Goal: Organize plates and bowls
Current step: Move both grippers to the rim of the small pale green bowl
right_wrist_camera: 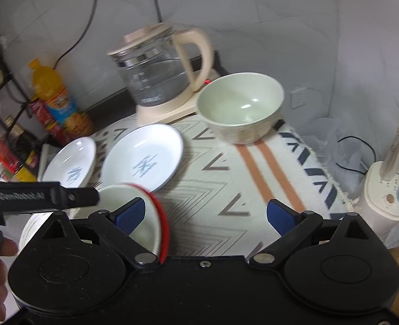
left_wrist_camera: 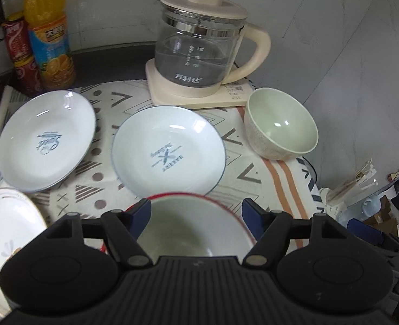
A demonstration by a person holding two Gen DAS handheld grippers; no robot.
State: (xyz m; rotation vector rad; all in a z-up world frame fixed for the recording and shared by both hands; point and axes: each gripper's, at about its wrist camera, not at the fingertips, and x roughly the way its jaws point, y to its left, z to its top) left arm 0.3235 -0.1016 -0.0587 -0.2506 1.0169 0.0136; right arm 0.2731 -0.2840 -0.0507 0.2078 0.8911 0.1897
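Left wrist view: left gripper (left_wrist_camera: pixel 196 216) is spread wide, its blue pads either side of the red-rimmed bowl (left_wrist_camera: pixel 194 233), which sits low between them on the patterned cloth (left_wrist_camera: pixel 253 168). Whether the pads touch the rim I cannot tell; no pinch is visible. Beyond it lie the plate with crossed-utensil print (left_wrist_camera: pixel 168 153), the plate with script print (left_wrist_camera: pixel 46 140) to its left, and a gold-trimmed plate (left_wrist_camera: pixel 7 233) at the near left edge. The green bowl (left_wrist_camera: pixel 280 127) stands apart at right, just beside the kettle (left_wrist_camera: pixel 199 54) base.

Judgement: the step in hand looks like taking up the red-rimmed bowl, probably to nest it with the green bowl. To do it well, seat one pad inside the wall and one outside, close firmly on the rim, and lift straight up before travelling, since the crossed-utensil plate lies just beyond the bowl's far rim.

Right wrist view: right gripper (right_wrist_camera: pixel 206 214) is also spread, holding nothing, over bare cloth with the green bowl (right_wrist_camera: pixel 240 108) ahead of it. This view alone shows the left gripper from the side, reaching over the red-rimmed bowl (right_wrist_camera: pixel 134 211), plus the clear stretch of cloth toward the green bowl. The gold-trimmed plate's pattern shows only in the left view.
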